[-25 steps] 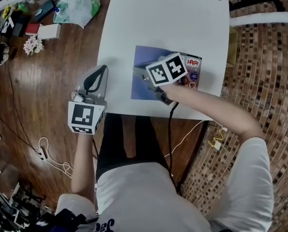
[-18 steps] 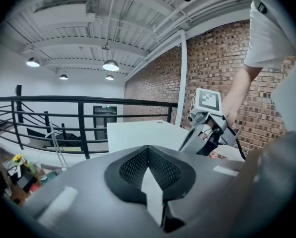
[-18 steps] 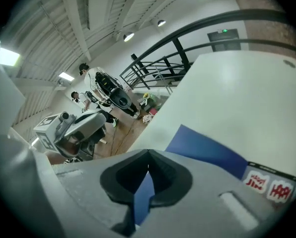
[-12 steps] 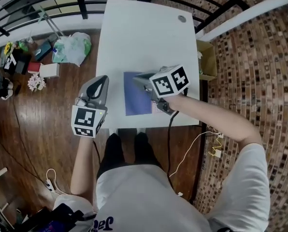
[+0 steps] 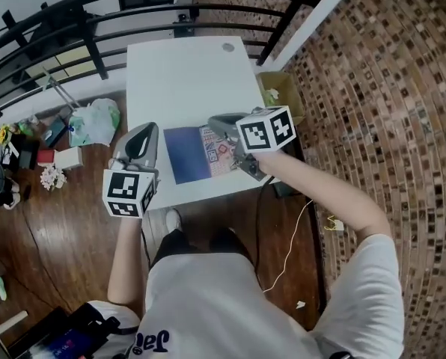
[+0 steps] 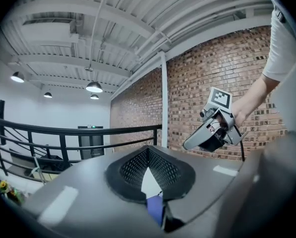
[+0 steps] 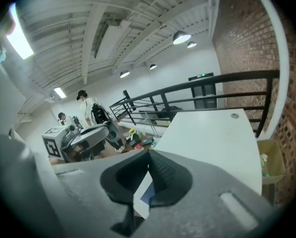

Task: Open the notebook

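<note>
The notebook [image 5: 187, 154] is lying free of both grippers. The left gripper [image 5: 150, 129] is hanging clenched on nothing at centre left, and the right gripper [image 5: 214, 122] is hanging clenched and empty at centre, overlapping the notebook's patterned right part. The notebook is resting flat near the lower edge of the white table [image 5: 185, 73], blue part leftward. A black railing [image 5: 58, 21] is running across the upper left.

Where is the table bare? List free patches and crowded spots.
Free: the table's far half, from the notebook to the railing-side edge, save a small round cap by the far corner. Crowded: the near edge, with the notebook, left tongs and right tongs above it.
</note>
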Tool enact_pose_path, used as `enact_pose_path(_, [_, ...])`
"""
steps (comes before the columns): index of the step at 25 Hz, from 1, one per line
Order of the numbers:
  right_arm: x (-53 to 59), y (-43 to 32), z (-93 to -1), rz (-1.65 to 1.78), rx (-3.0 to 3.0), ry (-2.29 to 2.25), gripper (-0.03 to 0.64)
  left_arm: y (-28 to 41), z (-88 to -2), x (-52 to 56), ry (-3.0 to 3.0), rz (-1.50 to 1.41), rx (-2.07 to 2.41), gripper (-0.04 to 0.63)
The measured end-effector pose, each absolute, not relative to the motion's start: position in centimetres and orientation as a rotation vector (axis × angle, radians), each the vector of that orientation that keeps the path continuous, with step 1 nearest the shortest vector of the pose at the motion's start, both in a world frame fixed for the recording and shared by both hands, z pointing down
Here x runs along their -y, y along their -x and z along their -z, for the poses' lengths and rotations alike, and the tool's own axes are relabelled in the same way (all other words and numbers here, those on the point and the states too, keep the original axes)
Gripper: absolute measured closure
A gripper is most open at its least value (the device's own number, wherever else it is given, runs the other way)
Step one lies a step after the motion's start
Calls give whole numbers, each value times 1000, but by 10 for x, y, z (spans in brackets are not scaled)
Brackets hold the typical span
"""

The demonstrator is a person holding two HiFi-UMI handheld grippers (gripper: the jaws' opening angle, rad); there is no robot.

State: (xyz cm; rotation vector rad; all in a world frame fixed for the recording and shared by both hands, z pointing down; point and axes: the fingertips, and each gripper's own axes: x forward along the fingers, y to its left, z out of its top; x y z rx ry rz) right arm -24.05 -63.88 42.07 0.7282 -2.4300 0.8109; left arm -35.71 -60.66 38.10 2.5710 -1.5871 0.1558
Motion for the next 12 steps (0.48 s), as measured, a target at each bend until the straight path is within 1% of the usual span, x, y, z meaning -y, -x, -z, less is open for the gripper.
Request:
enact_pose_path(3, [619,223,-394,-709,2559,-845,626,340,-374,578,-2563,-135,1615,580])
enact_pose_path(6, [591,193,-371,-603,2667,-928,625,303,-363,550,-2587,-137,1653,580])
enact_pose_path(12, [477,112,-370,-407,2791,-924,626,216,-345,443,-2576,-105,1856,580])
